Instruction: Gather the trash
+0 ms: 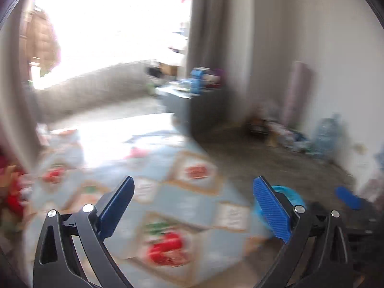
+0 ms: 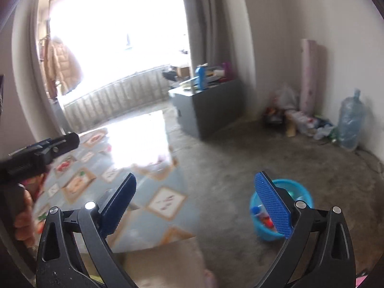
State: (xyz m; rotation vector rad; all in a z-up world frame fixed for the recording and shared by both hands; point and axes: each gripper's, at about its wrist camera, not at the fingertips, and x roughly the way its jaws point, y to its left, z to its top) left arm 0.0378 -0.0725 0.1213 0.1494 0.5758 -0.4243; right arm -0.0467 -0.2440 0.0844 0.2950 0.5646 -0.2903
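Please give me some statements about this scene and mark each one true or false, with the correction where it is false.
1. Both tongs, the left tongs and the right tongs, are open with nothing between the pads. True.
2. The blue basin on the floor is empty. False: it holds several small colourful items.
3. The table has a patterned covering. True.
4. The large water bottle lies on the table. False: it stands on the floor by the wall.
5. The grey cabinet has objects on its top. True.
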